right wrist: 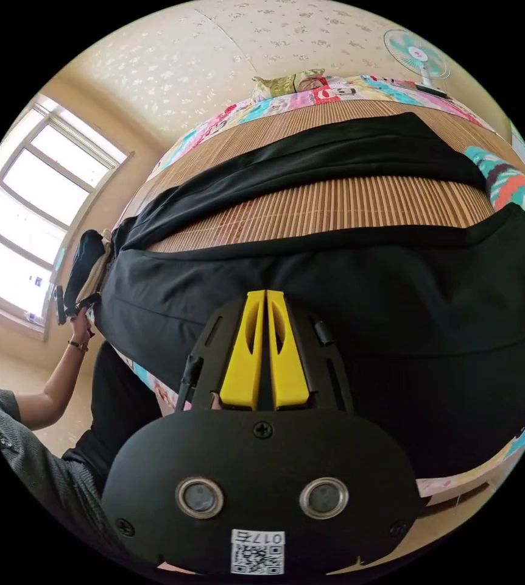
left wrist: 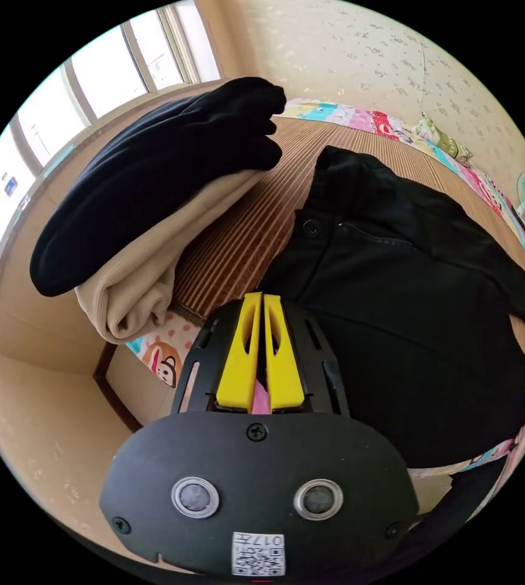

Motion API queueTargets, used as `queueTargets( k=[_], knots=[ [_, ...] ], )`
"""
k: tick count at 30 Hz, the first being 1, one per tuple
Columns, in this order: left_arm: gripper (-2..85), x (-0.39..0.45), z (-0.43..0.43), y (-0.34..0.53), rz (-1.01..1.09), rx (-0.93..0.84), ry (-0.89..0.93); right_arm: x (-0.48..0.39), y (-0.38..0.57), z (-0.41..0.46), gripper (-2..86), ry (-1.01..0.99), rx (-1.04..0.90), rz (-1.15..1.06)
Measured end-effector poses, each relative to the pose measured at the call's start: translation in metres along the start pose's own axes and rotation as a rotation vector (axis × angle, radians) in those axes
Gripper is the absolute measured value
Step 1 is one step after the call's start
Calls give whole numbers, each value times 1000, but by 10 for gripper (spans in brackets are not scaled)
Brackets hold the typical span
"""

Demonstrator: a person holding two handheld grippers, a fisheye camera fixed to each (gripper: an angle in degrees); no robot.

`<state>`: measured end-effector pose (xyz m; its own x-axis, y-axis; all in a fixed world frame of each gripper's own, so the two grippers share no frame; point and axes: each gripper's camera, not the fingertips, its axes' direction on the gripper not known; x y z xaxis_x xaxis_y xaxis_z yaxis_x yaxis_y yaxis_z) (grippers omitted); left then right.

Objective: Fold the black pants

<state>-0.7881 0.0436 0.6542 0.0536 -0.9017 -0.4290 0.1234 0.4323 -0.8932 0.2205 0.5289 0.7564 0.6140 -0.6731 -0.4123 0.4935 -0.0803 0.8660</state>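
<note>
Tongs left (left wrist: 263, 298) and right (right wrist: 265, 295) hover closed, gripping nothing, at the black pants (right wrist: 348, 304) edge.

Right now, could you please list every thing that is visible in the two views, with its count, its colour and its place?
black pants: one, black, spread on the mat, legs apart.
bamboo mat: one, brown, striped, on the bed under the pants.
bed sheet: one, many colours, showing at the mat's edges.
folded clothes: one pile, black on beige, on the mat's corner near the window.
window: one, bright, in the wall beyond the pile.
fan: one, teal, beyond the bed's far end.
pillow: one, greenish, by the wall.
left hand-held gripper: yellow jaws together at the pants' waist edge.
right hand-held gripper: yellow jaws together over a pant leg.
person's arm: one, grey sleeve, reaching toward the pile.
</note>
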Motion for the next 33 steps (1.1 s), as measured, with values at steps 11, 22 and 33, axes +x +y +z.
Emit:
queueTargets(
  k=[11, 22, 33],
  knots=[
    [28, 19, -80, -49, 86, 297, 446, -37, 55, -39, 6, 29, 183, -87],
    [156, 43, 34, -177, -34, -130, 381, 1, 62, -95, 4, -317, 203, 33],
    [-2, -20, -76, -144, 47, 38, 357, -12, 55, -140, 3, -346, 209, 36]
  ],
)
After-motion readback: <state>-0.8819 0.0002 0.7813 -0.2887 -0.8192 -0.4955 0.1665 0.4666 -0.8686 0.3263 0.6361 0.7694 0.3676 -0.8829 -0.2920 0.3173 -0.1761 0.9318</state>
